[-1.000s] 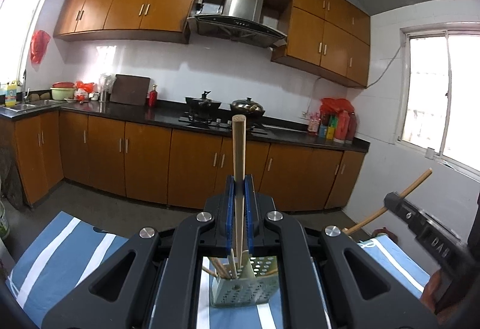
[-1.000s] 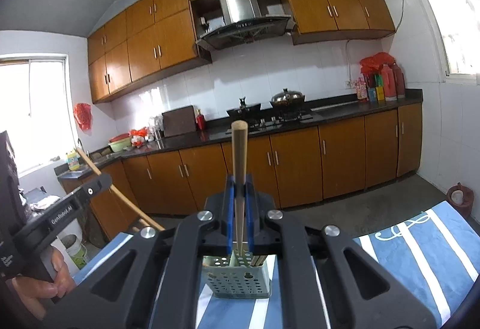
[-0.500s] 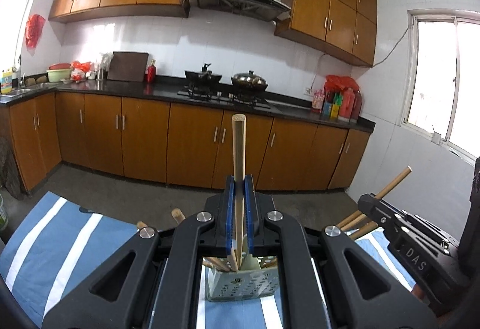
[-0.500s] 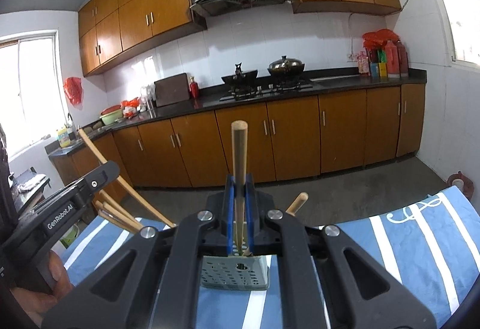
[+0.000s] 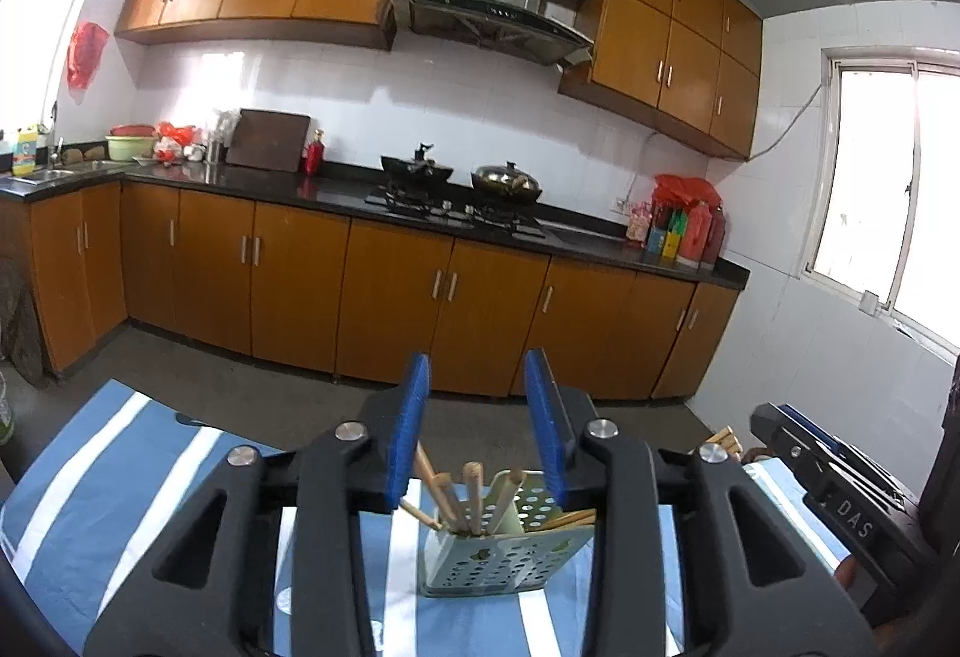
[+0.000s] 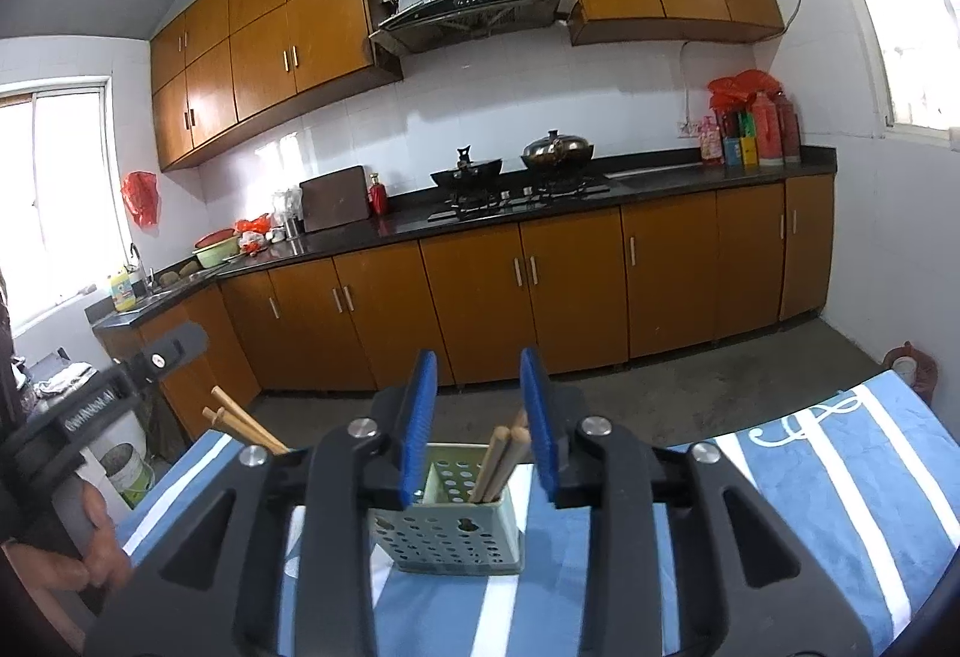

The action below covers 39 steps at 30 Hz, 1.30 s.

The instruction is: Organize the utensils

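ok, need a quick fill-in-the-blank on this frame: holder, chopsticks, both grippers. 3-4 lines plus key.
1. The wooden chopsticks stand in a perforated ____.
2. The left gripper has its blue fingers ____, with nothing pinched between them.
3. The right gripper holds ____.
4. The utensil holder stands on a cloth with blue and ____ stripes.

Missing words: utensil holder; open; nothing; white

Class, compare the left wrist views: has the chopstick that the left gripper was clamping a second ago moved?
Yes. It dropped from above the blue pads into the perforated holder; the left gripper has just opened, nothing pressed between its jaws.
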Tool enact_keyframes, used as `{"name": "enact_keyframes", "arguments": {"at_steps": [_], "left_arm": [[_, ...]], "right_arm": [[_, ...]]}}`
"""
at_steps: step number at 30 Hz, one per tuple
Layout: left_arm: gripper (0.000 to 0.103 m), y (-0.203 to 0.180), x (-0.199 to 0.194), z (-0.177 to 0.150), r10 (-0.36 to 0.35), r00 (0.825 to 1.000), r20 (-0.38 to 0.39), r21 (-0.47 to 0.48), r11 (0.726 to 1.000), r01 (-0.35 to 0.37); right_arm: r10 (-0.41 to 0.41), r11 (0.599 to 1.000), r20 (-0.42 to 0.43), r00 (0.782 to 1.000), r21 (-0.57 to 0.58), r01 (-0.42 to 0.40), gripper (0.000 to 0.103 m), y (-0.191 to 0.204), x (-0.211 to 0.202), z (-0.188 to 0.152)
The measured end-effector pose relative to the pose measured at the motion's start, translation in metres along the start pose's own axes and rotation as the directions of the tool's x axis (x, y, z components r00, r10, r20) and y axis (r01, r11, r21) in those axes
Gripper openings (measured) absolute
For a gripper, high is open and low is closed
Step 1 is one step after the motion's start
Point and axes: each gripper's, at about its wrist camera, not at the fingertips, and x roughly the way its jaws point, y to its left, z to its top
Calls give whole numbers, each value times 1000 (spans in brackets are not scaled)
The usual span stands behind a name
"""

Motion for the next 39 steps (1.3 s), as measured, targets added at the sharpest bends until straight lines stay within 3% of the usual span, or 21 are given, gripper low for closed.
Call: {"name": "enact_keyframes", "arguments": {"at_steps": [12,15,18,21,23,25,30,39], "left_arm": [[43,21,-26,-18,115,993,-23,58,992,-114],[52,28,-31,-24,132,990,-42,56,990,-130],[66,28,-41,-29,145,989,-35,82,986,-142],[85,24,-55,-35,159,987,-4,131,979,-157],[98,18,-67,-42,168,985,30,175,970,-171],[101,14,-79,-52,170,984,57,212,961,-178],[101,12,-102,-72,188,979,74,254,946,-201],[101,28,-128,-114,214,976,49,211,952,-220]], "right_arm": [[-68,998,-19,997,1,68,58,-10,-29,-24],[-81,997,-20,997,1,81,68,-10,-34,-27],[-109,994,-3,994,-10,109,88,-6,-45,-32],[-127,991,24,992,-27,127,97,1,-59,-40],[-126,991,31,992,-39,128,99,5,-66,-45],[-131,989,35,991,-63,133,99,12,-74,-51],[-139,983,50,989,-113,144,99,29,-94,-70],[-137,974,72,988,-173,148,99,50,-130,-128]]}}
